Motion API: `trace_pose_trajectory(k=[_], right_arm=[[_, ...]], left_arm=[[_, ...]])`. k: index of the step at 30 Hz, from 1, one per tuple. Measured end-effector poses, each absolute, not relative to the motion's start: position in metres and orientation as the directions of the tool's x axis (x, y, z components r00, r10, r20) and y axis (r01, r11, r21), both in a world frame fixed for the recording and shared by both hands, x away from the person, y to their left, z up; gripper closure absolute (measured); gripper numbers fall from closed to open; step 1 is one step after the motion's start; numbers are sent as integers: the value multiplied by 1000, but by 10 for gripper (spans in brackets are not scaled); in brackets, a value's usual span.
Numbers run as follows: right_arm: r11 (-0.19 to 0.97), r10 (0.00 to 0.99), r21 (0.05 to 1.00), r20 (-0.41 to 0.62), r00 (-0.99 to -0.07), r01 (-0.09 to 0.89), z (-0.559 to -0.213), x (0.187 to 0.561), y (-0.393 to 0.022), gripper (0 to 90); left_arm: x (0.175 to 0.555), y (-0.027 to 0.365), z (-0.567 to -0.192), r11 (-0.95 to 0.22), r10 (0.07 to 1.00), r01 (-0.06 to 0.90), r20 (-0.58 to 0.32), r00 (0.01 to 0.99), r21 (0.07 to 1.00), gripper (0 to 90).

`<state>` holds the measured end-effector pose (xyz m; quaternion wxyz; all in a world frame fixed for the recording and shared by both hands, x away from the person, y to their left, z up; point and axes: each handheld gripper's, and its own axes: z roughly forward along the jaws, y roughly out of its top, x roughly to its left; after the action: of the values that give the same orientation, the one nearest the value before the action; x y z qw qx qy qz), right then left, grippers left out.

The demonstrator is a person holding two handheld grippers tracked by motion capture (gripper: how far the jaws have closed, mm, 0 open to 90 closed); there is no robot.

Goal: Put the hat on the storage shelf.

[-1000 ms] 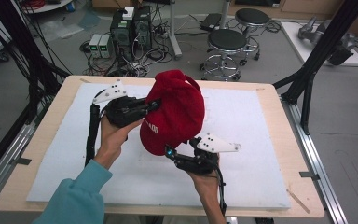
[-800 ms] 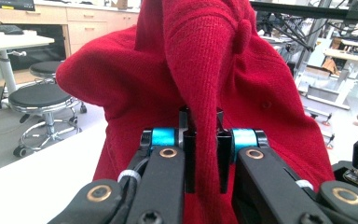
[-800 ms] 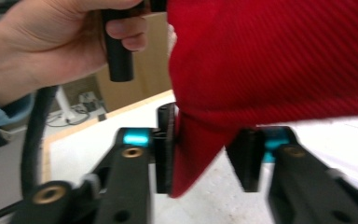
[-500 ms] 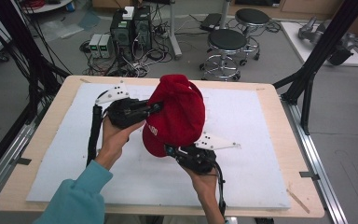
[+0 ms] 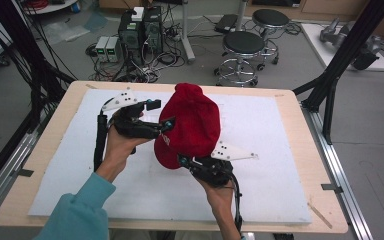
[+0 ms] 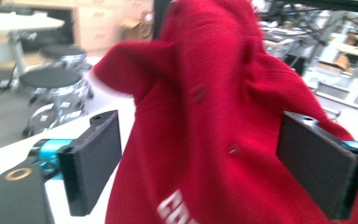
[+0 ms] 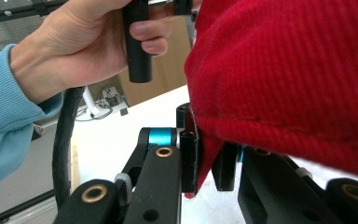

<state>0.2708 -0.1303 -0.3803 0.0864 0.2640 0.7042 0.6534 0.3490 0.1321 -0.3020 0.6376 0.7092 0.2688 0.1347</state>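
High view: right claw [image 5: 185, 161] clamped on red cap [image 5: 190, 125] rim, left claw [image 5: 160, 114] freshly parted, cap between.

The right gripper [image 7: 207, 161] rises from the bottom edge with its two black jaws drawn together, pinching the lower edge of a red knitted cap [image 7: 289, 79] between them. The cap bulges across the upper right. At the upper left, a hand [image 7: 88, 39] in a light blue sleeve [image 7: 0, 121] grasps a black handle [image 7: 137, 46], its cable [image 7: 64, 140] hanging down above the white counter [image 7: 116, 135].
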Motion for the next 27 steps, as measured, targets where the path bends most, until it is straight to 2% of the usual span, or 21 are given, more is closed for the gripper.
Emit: trace_pose_trajectory(k=[3,12,19,27], right_arm=[[8,490,968,216,-845,252,-379,270,-131,838],[16,534,975,177,-827,219,-369,274,-139,837],[40,590,982,124,-798,182,-356,282,-151,837],[65,644,984,87,-760,168,-344,302,-164,837]], left_arm=[[349,140,-303,-19,551,205,-161,819,979,73],[340,168,-306,-74,580,160,-88,810,984,74],[327,202,-329,-89,613,147,-62,787,985,77],[314,246,-362,-49,684,112,-48,727,992,77]])
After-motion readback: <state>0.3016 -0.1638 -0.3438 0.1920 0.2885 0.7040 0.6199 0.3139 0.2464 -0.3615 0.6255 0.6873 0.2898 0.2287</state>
